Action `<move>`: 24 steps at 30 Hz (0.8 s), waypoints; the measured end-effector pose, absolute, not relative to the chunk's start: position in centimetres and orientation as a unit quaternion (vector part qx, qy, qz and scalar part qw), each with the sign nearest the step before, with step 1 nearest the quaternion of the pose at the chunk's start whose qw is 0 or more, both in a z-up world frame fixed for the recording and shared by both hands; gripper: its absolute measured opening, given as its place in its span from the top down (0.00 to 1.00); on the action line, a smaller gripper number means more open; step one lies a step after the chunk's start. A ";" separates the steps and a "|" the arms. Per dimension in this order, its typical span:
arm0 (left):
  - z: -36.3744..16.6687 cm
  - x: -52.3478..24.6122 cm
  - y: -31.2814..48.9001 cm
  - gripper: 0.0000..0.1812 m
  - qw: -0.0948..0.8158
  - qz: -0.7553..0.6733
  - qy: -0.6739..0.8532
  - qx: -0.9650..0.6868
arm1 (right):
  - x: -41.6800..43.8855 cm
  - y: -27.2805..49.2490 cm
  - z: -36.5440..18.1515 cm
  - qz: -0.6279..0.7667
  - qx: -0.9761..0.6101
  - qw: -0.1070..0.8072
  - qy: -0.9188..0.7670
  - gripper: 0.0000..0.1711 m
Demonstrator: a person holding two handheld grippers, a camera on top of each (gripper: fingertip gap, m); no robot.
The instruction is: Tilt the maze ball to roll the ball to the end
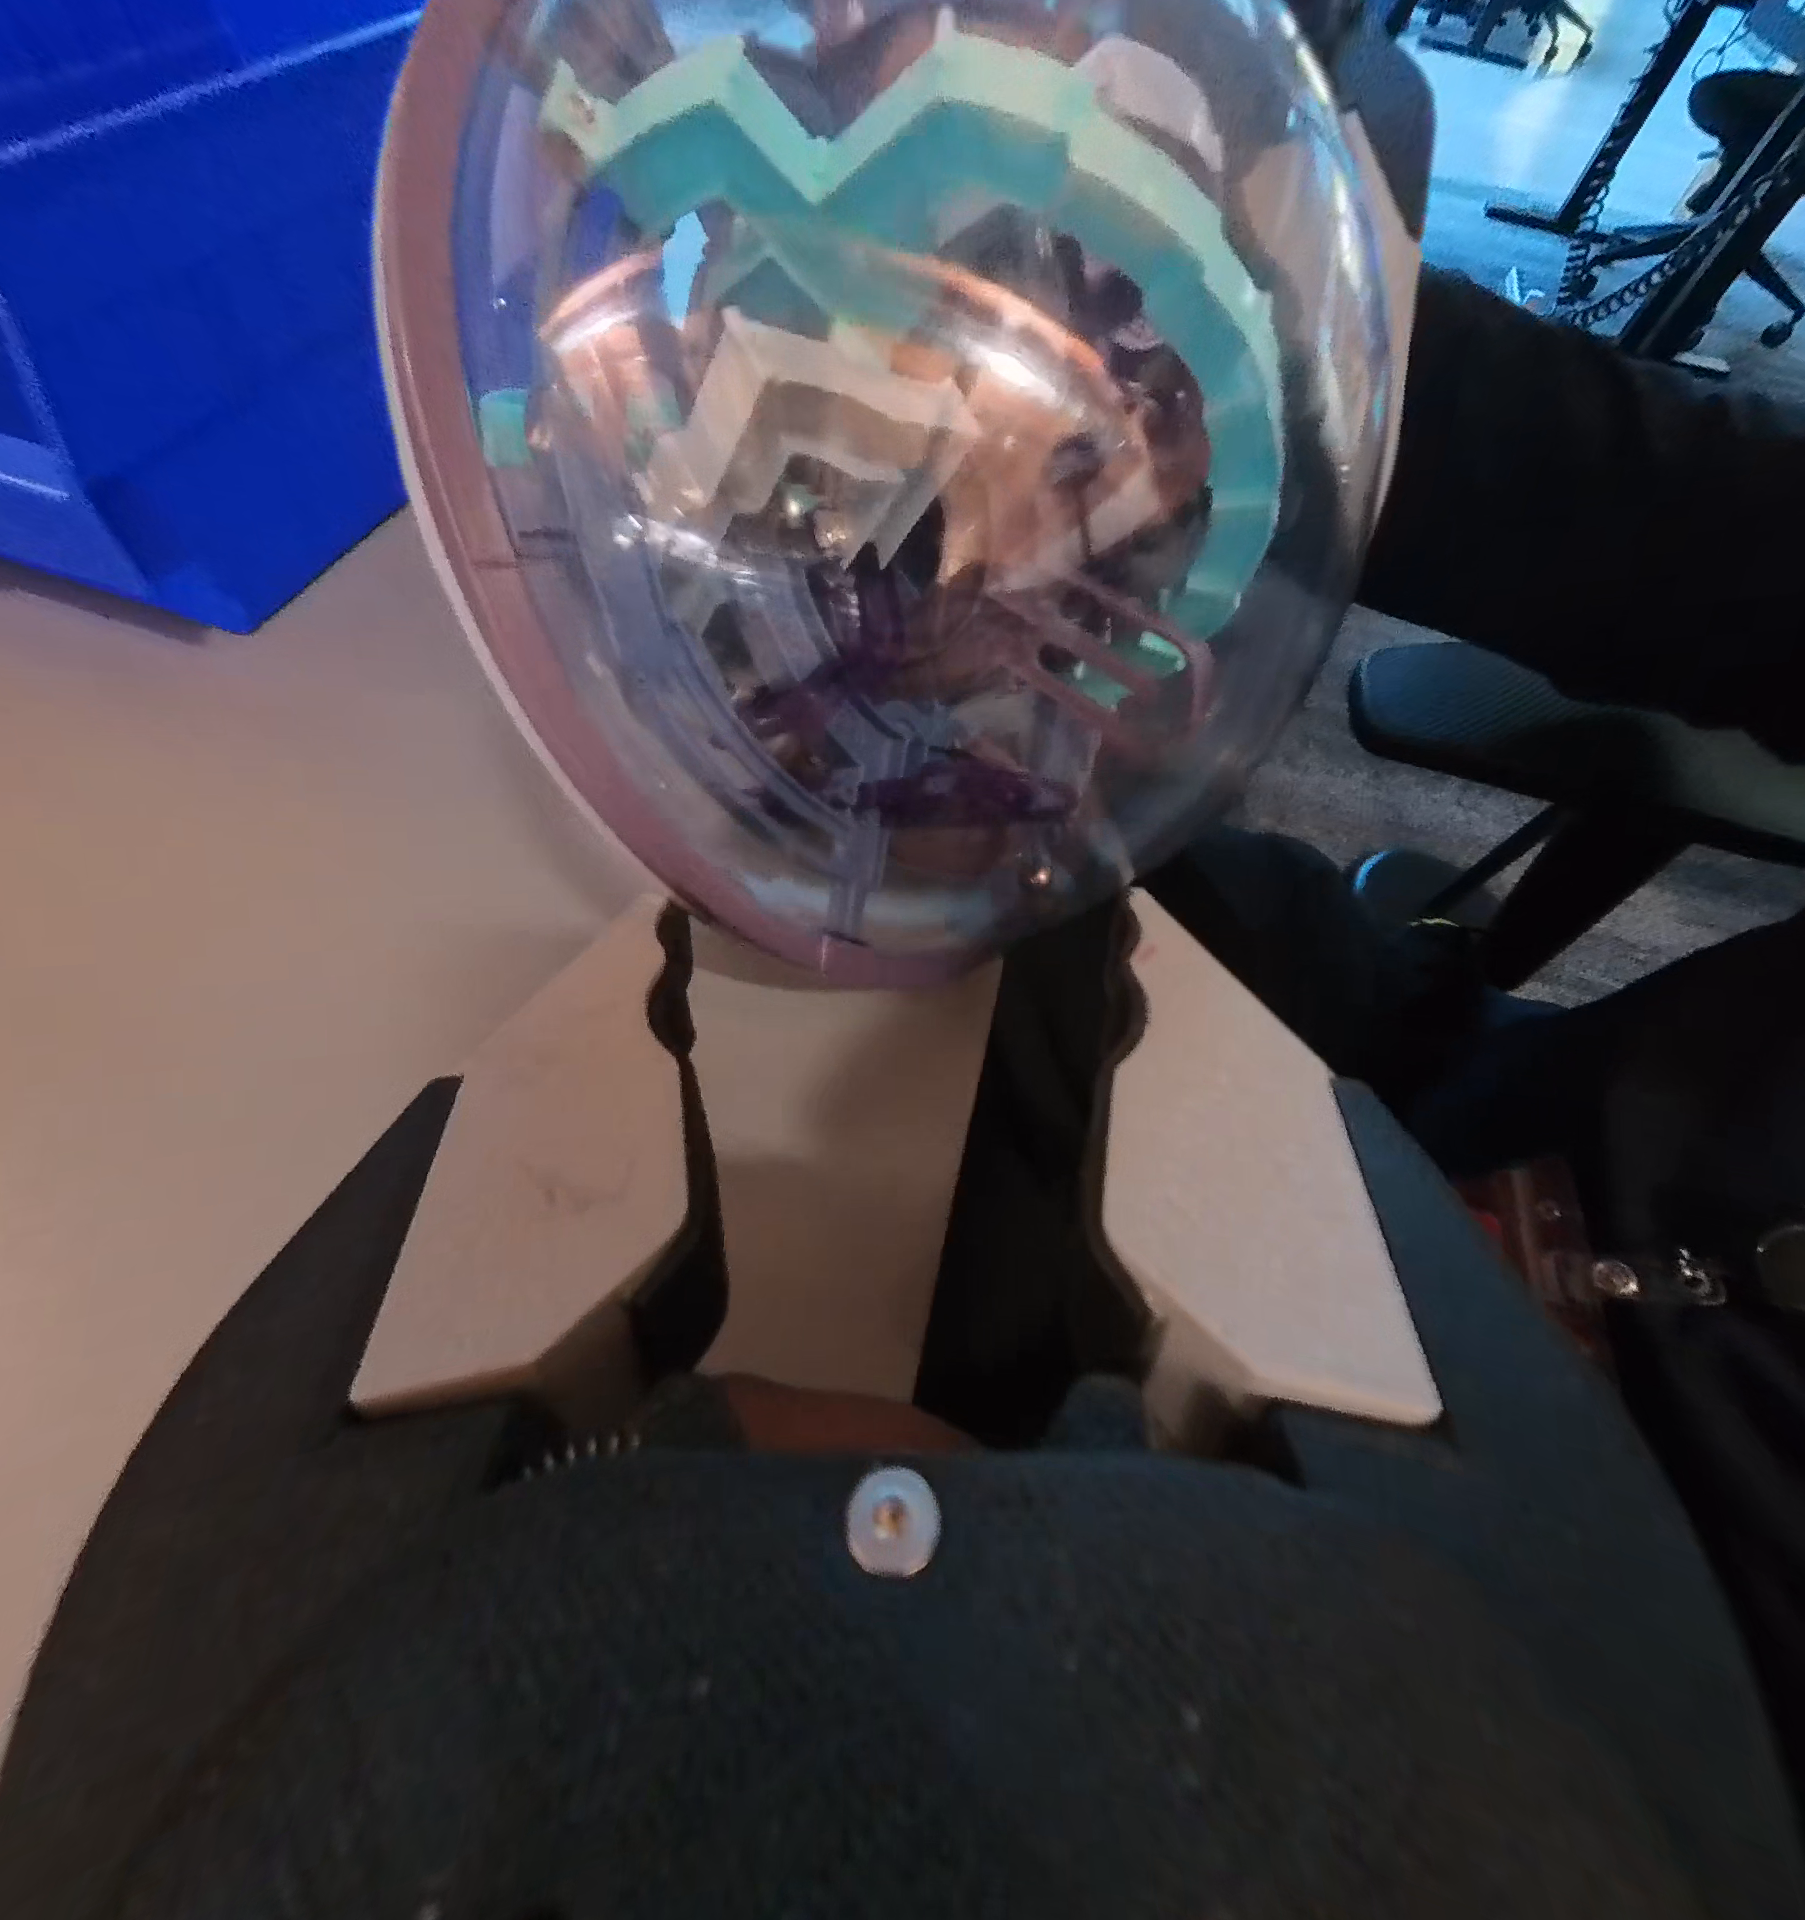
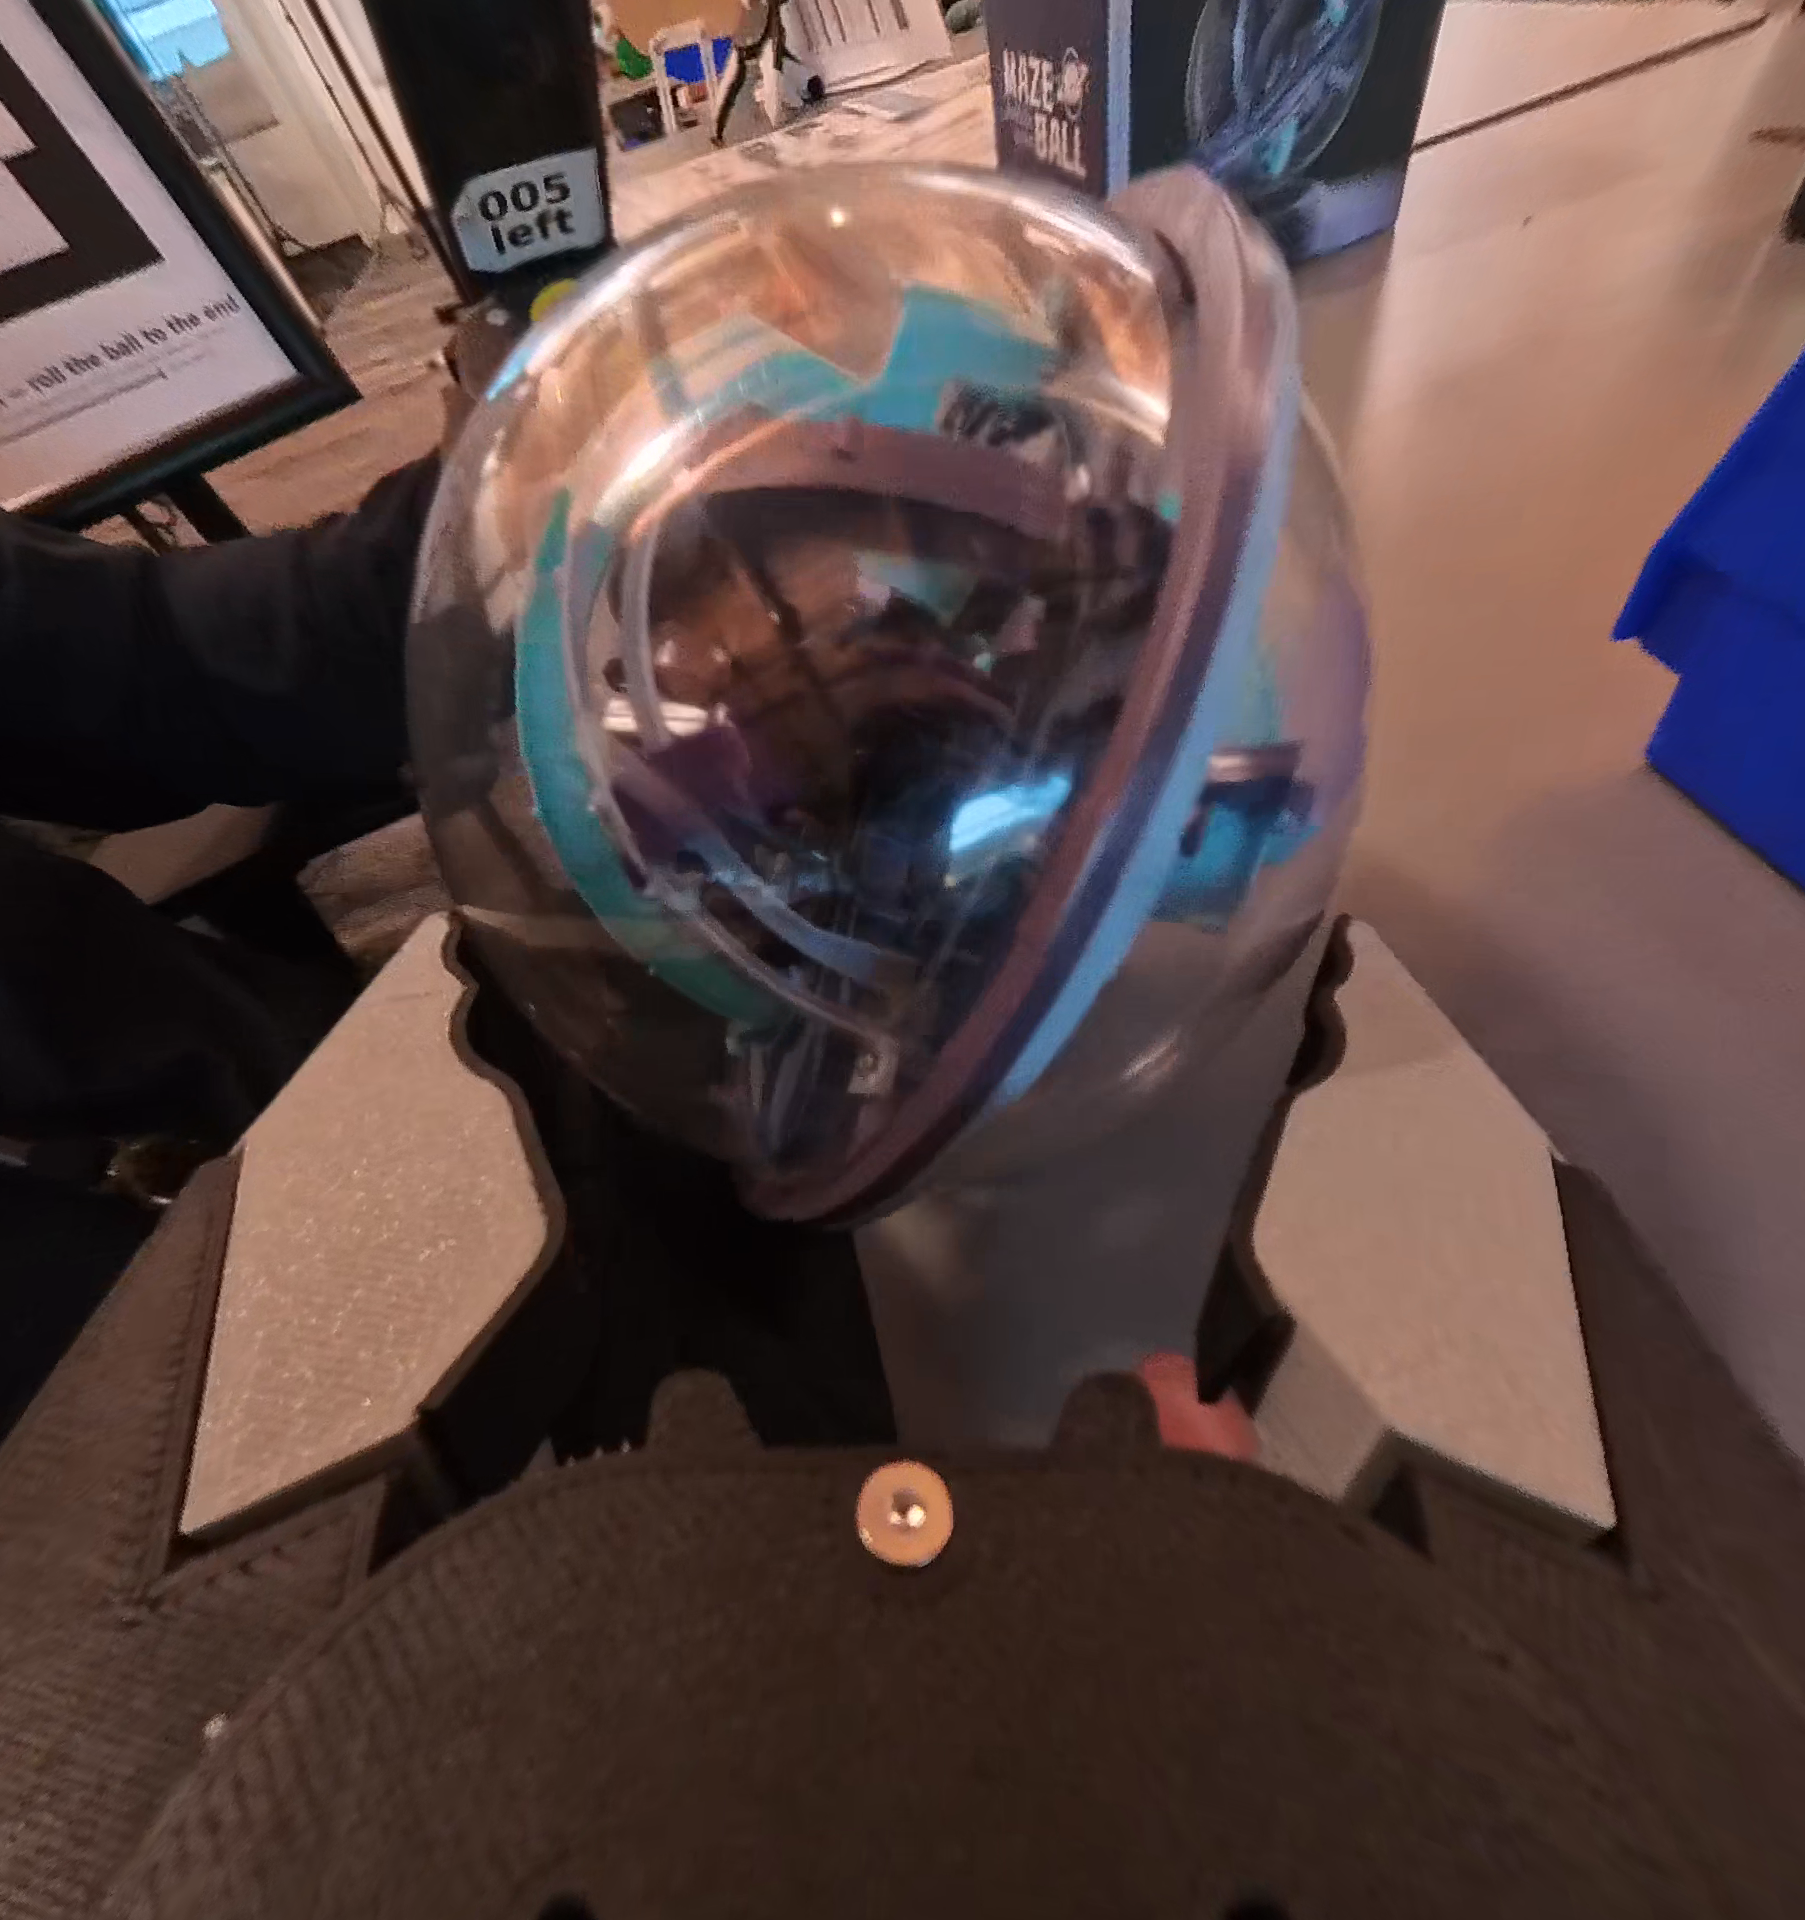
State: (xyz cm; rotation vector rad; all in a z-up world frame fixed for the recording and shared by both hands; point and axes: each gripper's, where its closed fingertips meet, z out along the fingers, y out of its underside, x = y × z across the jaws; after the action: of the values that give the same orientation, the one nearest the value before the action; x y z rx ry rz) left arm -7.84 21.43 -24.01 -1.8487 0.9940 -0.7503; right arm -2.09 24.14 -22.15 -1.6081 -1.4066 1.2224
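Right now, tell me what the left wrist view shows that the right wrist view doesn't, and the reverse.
Only the left wrist view shows an office chair on the floor off the table's edge, and the left gripper closed on the ball's pale rim.

Only the right wrist view shows a framed sign, a dark box standing on the table, and the right gripper, its fingers spread wide around the ball's underside.

Both show the clear maze ball with teal tracks, a blue bin and a black sleeve.
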 end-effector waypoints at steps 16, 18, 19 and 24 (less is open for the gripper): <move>-24.2 -7.0 23.7 0.53 0.478 -0.209 0.471 -0.711 | -1.5 26.3 -21.4 0.393 -0.568 0.408 -0.597 0.11; -24.4 -6.8 24.2 0.53 0.477 -0.201 0.471 -0.714 | -1.5 26.7 -21.6 0.403 -0.577 0.397 -0.588 0.11; -24.4 -6.7 24.3 0.53 0.479 -0.198 0.475 -0.711 | -1.3 26.9 -21.7 0.410 -0.580 0.390 -0.585 0.11; -24.6 -6.5 25.2 0.53 0.486 -0.174 0.483 -0.707 | -0.8 27.3 -22.2 0.452 -0.598 0.349 -0.563 0.11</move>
State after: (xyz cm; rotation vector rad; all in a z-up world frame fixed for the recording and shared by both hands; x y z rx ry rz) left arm -6.50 25.23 -24.55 -1.7204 1.1751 -0.4229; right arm -0.83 27.31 -22.22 -1.5487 -1.4578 1.1713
